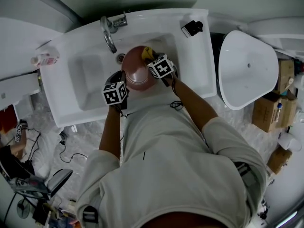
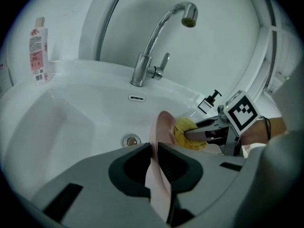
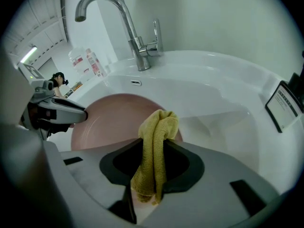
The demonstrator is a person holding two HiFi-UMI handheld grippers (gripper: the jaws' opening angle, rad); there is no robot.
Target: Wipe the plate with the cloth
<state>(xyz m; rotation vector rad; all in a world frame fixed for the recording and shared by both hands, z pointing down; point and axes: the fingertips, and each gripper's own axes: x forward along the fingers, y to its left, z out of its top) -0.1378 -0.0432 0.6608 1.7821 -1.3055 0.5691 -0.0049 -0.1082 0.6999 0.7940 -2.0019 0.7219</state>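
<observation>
- The left tool [image 2: 154,163] is closed almost to nothing, its two dark jaws pinching the rim of the pink plate [image 2: 159,141] and holding it up on edge.
- The right tool [image 3: 153,160] is clamped on a bunched yellow cloth [image 3: 159,132]. One fold sticks up past the jaw tips and a tail hangs below them.
- Seen from the left gripper view, the cloth looks pressed against the plate's face, so I'd say the wiping is under way rather than about to begin.
- I can't judge how much of the face has been covered. The cloth sits near the rim furthest from the left tool, and most of the face lies bare beside it.
- The plate is round, shallow and a dull matte pink. I see no food marks, streaks or drops on it, though the far side is hidden from me.
- It hangs just in front of the faucet [image 2: 152,46], above the drain [image 2: 131,140] and inside the white sink [image 1: 190,56], not resting on the bottom.
- Left of the faucet, well apart from it, a bottle [image 2: 38,51] stands on the sink's ledge.
</observation>
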